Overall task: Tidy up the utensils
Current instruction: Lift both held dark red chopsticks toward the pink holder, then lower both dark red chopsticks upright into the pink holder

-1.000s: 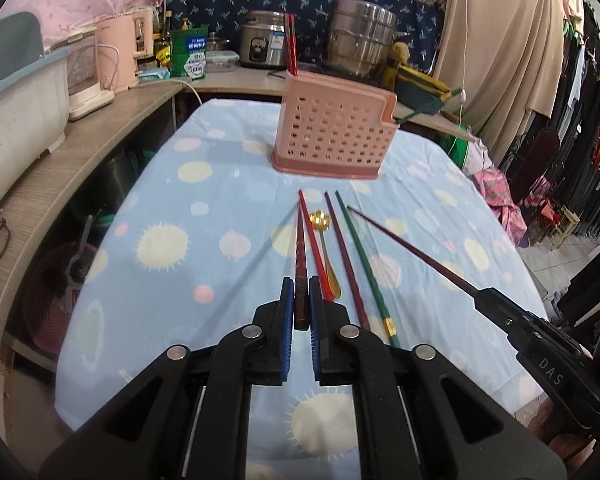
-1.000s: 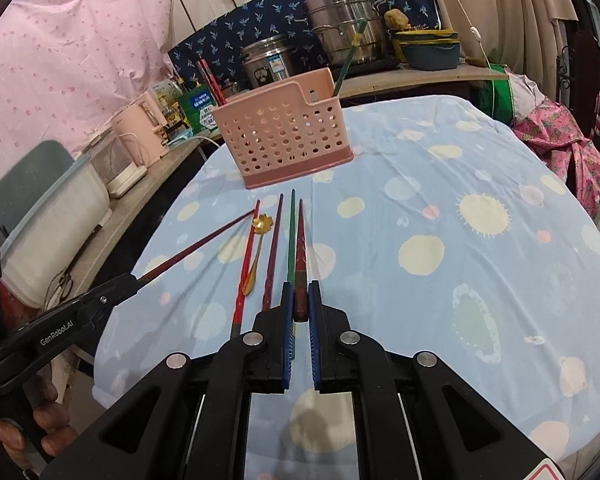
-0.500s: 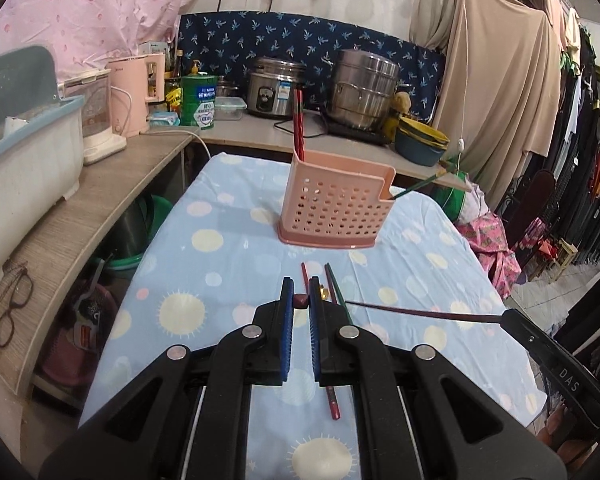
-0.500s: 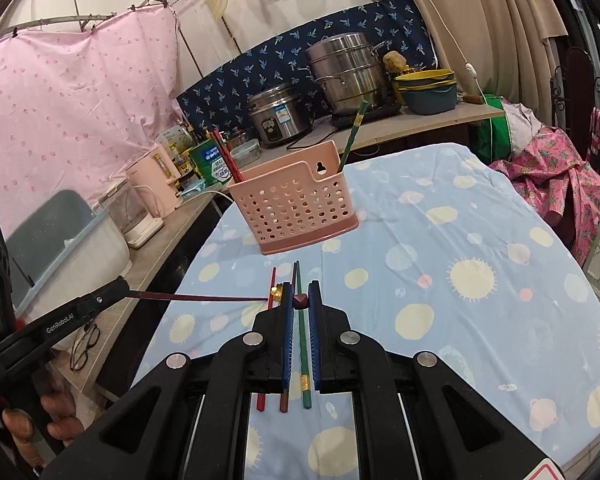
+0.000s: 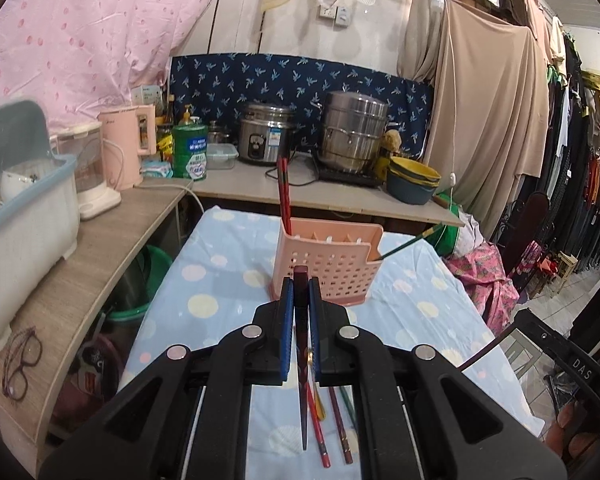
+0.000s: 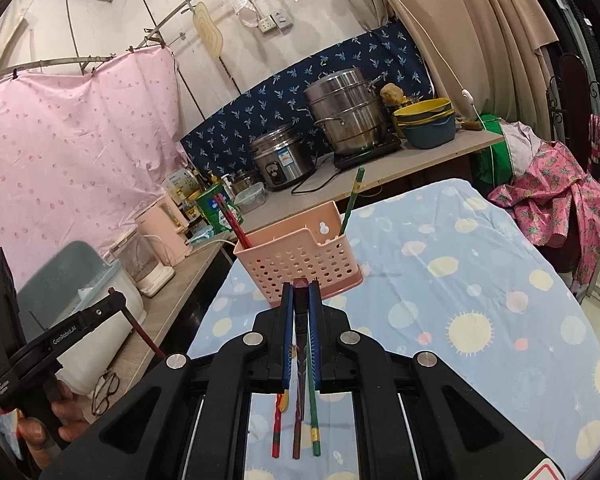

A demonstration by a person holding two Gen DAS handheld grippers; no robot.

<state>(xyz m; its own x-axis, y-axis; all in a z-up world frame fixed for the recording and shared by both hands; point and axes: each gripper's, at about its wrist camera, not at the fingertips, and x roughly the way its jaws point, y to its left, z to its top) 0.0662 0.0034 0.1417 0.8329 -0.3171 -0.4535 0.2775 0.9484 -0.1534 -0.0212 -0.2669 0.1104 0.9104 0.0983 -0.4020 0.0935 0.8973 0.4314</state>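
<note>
My left gripper (image 5: 301, 292) is shut on a dark red chopstick (image 5: 301, 360) that hangs tip down above the table. My right gripper (image 6: 300, 300) is shut on another dark red chopstick (image 6: 300, 344), also tip down. The pink perforated utensil holder (image 5: 329, 266) stands ahead on the table; it also shows in the right wrist view (image 6: 300, 264). It holds a red chopstick (image 5: 284, 196) at its left and a green one (image 6: 352, 200) at its right. Loose chopsticks (image 6: 296, 432) and a gold spoon (image 5: 319, 404) lie on the cloth below both grippers.
The table has a blue cloth with dots (image 6: 460, 280). A wooden counter (image 5: 100, 248) runs along the left and back with a dish bin (image 5: 24, 216), kettle, rice cooker (image 5: 264, 136), steel pot (image 5: 352, 136) and bowls. Eyeglasses (image 5: 20, 364) lie on the counter. Clothes hang at the right.
Both grippers have lifted their chopsticks off the table and tilted up, so each stick now hangs tip down. The holder now sits straight ahead and the loose utensils lie below.
</note>
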